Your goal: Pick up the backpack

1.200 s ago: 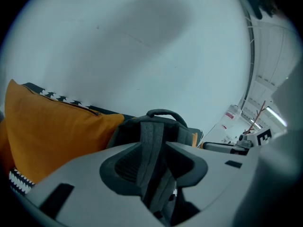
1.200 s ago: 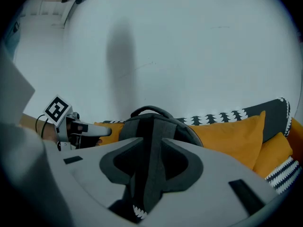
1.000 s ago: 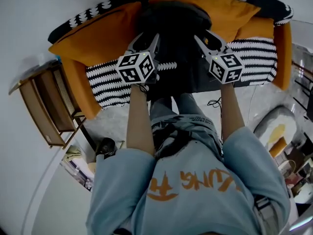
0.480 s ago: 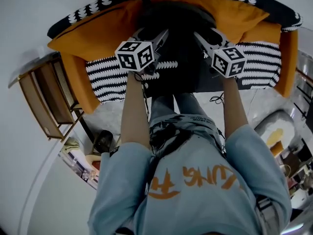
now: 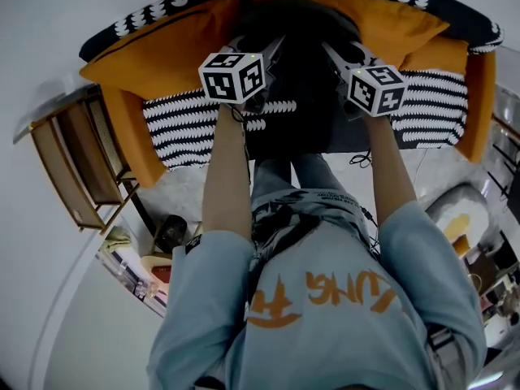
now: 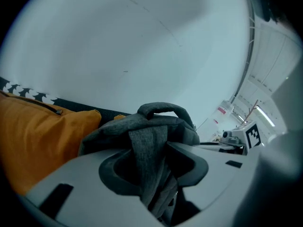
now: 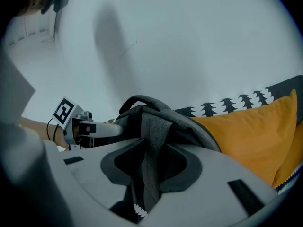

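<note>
In the head view, the backpack [image 5: 296,88] leans on the sofa [image 5: 179,128], with the left tool [image 5: 268,51] and right tool [image 5: 331,51] at its upper corners. In the left gripper view, the jaws have just been closing and pinch a grey strap [image 6: 147,155] (the top handle [image 6: 163,109] is free). In the right gripper view, the jaws, likewise just closing, pinch the other strap [image 7: 152,145]. We should squeeze firmly and lift both sides evenly, so the bag does not tip.

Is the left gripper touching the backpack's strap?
Touching. The left gripper view shows the left gripper, jaws just closing, pinching the backpack's grey strap between its pads.
</note>
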